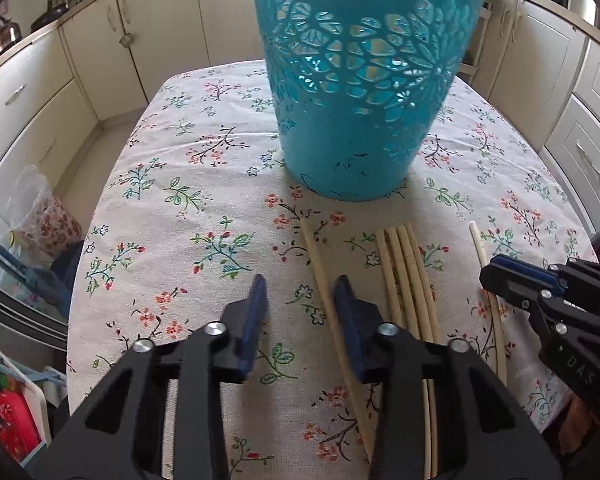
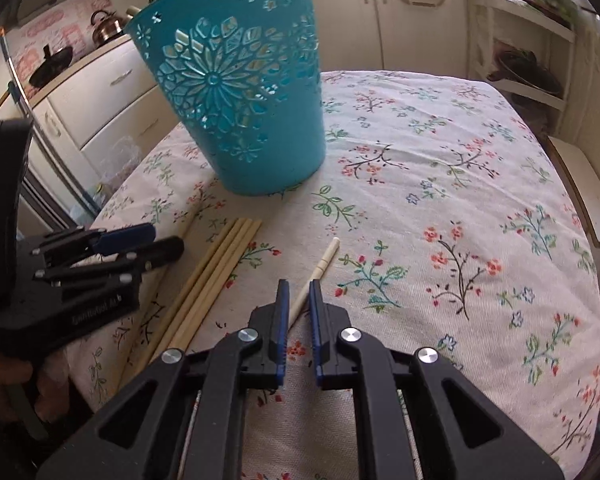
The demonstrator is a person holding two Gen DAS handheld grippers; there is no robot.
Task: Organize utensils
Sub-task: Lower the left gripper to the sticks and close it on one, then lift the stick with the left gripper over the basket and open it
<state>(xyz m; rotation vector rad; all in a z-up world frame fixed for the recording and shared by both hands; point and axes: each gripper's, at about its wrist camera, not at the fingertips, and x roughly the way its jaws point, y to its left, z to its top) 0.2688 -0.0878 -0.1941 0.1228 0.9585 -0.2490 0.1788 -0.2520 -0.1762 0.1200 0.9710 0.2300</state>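
A teal cut-out plastic basket [image 1: 364, 92] stands upright on the floral tablecloth [image 1: 188, 184]; it also shows in the right wrist view [image 2: 240, 92]. Several pale chopsticks lie in front of it: a bundle [image 1: 404, 272], a single one [image 1: 320, 268] just left of it, and another single one [image 1: 488, 276] to the right. My left gripper [image 1: 300, 292] is open, low over the cloth, and the single chopstick passes between its fingers. My right gripper [image 2: 299, 292] is partly open, with the rightmost chopstick [image 2: 324, 260] running in between its jaws.
Cream kitchen cabinets [image 1: 112, 40] surround the table. A kettle [image 1: 2, 36] stands on the counter at the left. A plastic bag [image 1: 40, 216] and boxes sit beside the table's left edge. A shelf unit [image 2: 528, 52] stands beyond the table at the right.
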